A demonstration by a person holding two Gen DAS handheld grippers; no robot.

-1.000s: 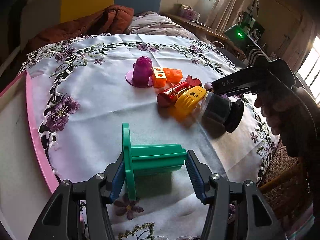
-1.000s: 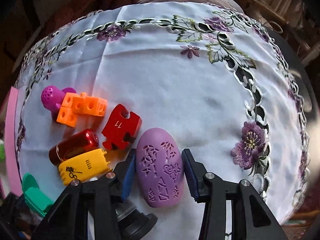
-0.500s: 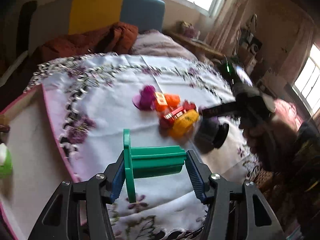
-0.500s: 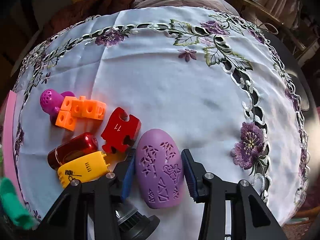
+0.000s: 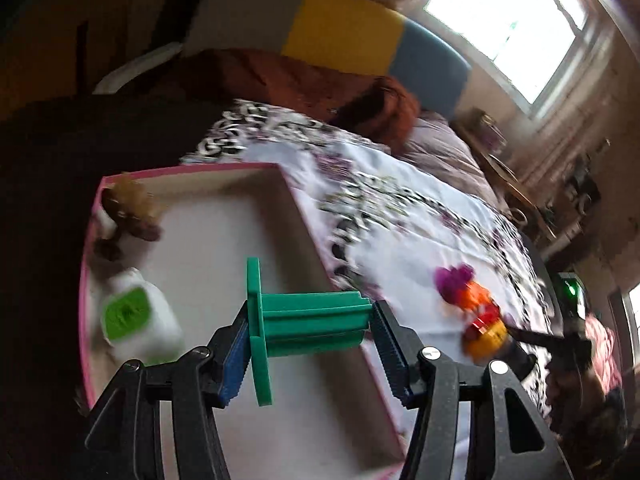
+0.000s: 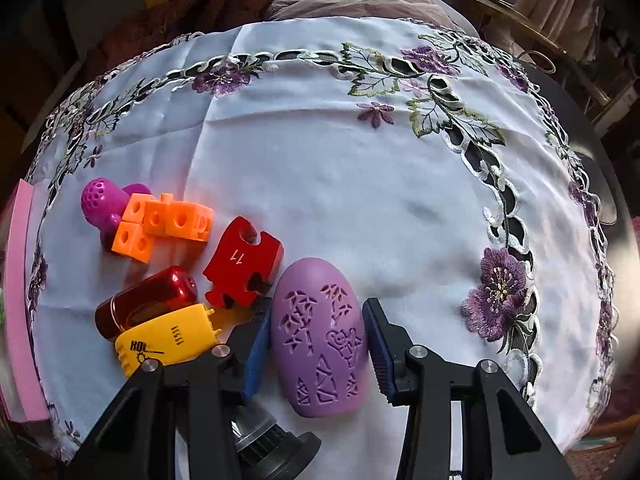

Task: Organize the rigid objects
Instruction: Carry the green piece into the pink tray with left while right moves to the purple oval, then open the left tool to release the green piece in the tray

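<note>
My left gripper (image 5: 312,316) is shut on a green spool-like piece (image 5: 312,320), held sideways in the air above the pink-rimmed box (image 5: 304,216). In the right wrist view my right gripper (image 6: 316,320) points down at the cloth. Its blue pads are closed against the sides of a lilac egg-shaped piece (image 6: 320,332) with cut-out patterns, which lies on the tablecloth. Left of it lie a red puzzle piece (image 6: 244,268), a dark red cylinder (image 6: 148,304), a yellow piece (image 6: 168,340), orange cubes (image 6: 168,224) and a magenta perforated piece (image 6: 100,200).
Inside the box are a white bottle with a green cap (image 5: 136,324) and a brown toy (image 5: 128,208). A dark round jar (image 6: 272,444) lies under my right gripper. The box's pink edge (image 6: 20,300) borders the cloth on the left. A bed with bedding lies behind the table.
My left gripper has swung left with the green spool, from above the tablecloth to above the pink box, and rolled. The right gripper stays around the lilac piece.
</note>
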